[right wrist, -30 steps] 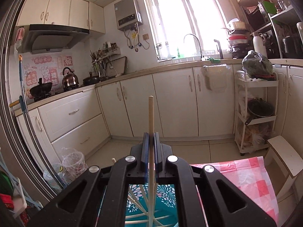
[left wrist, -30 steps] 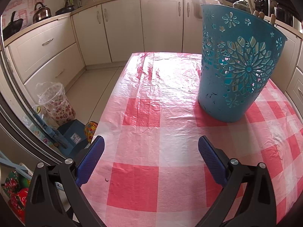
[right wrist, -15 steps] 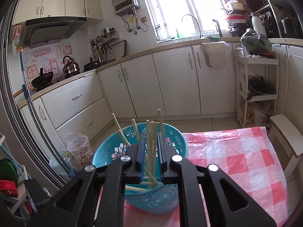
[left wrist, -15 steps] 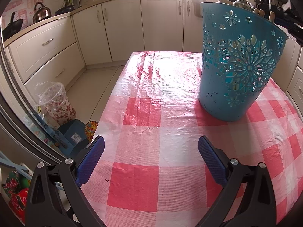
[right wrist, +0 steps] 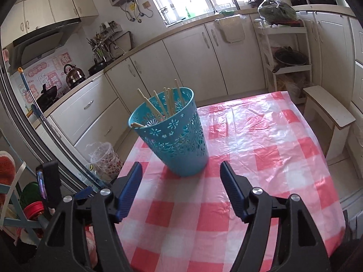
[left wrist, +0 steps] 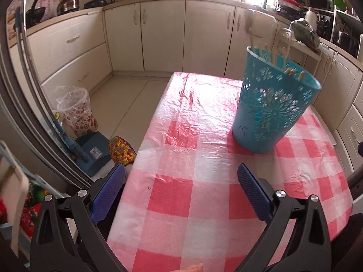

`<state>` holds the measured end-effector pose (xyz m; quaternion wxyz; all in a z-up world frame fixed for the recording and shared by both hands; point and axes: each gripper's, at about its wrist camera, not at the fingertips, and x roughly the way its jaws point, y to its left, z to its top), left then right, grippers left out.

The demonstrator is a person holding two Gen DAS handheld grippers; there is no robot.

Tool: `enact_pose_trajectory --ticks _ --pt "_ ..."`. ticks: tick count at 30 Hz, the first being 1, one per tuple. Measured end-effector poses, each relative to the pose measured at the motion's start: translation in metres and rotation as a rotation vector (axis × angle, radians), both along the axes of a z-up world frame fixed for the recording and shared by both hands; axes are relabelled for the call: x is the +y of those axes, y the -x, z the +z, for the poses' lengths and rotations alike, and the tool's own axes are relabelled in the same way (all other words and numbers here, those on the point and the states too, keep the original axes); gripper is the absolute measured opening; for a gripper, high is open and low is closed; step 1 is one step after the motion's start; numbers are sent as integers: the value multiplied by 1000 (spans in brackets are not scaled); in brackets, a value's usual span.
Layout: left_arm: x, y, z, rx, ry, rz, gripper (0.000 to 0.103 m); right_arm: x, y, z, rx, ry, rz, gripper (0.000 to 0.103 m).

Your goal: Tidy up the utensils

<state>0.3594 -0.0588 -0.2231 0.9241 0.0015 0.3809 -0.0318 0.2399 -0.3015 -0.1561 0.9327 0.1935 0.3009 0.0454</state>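
Observation:
A teal perforated basket (right wrist: 173,133) stands upright on the red-and-white checked tablecloth (right wrist: 261,149). Several wooden chopsticks (right wrist: 166,104) stand inside it, leaning against the rim. The basket also shows in the left wrist view (left wrist: 271,108), with chopstick tips (left wrist: 282,60) above its rim. My right gripper (right wrist: 181,167) is open and empty, just in front of the basket's base. My left gripper (left wrist: 181,170) is open and empty, over the cloth to the near left of the basket.
The table's left edge (left wrist: 145,136) drops to the floor, where a lined bin (left wrist: 76,111) and a blue box (left wrist: 93,151) stand. A wooden stool (right wrist: 326,111) stands beyond the table's far right corner. Kitchen cabinets (right wrist: 188,59) run behind.
My right gripper let go of the chopstick into the basket, opened wide and pulled back and down. My left gripper drew back from the basket and stays open.

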Motion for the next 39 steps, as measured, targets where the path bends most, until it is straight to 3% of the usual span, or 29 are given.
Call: enact_pose_trajectory --ticks 4,10,14,17,20,26,30,39 --pt "-5 47 44 -77 -67 -8 95 6 28 19 1 19 -9 82" --pt "-7 111 103 -166 -111 -3 95 17 76 60 -74 52 2 94" --pt "-14 142 128 -178 -164 -34 95 23 103 87 -100 55 23 96" --pt "-16 167 146 -186 -139 -99 95 31 128 104 -133 75 29 96" --pt "-12 196 163 -212 -122 -97 95 37 149 115 -139 83 39 96" --pt "-4 249 180 -225 -89 -83 95 55 199 123 -136 51 34 96" --pt "7 280 189 -250 -62 -53 95 68 245 116 -207 8 7 96" --pt "13 311 204 -292 -73 -44 95 74 274 124 -260 47 -40 96"
